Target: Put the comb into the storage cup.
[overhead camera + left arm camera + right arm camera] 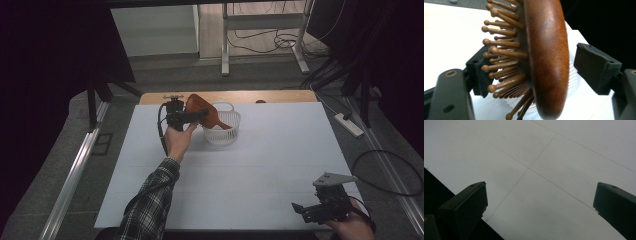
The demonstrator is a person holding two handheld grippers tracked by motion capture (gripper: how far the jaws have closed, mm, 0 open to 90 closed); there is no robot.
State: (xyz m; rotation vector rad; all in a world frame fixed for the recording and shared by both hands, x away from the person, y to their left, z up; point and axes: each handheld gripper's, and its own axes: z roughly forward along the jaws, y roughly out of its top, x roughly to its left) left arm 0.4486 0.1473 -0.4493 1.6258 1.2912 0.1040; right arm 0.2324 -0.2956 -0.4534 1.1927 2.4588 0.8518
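A reddish-brown wooden hairbrush (202,110) with round-tipped wooden pins (499,43) leans at the far left rim of a white ribbed basket (222,134), its narrow end down inside. My left gripper (192,116) is beside the brush head. In the left gripper view the brush (546,55) stands between the jaws of the left gripper (536,70). The right pad (594,67) is clear of the brush's smooth back, and the left pad sits behind the pins. My right gripper (306,212) hovers open over the near right of the white table (280,150), with nothing between its jaws (539,202).
The basket wall (573,80) shows just behind the brush. A wooden strip (270,96) runs along the table's far edge. Beyond it are table legs and cables on the floor. A power strip (349,125) lies off the right side.
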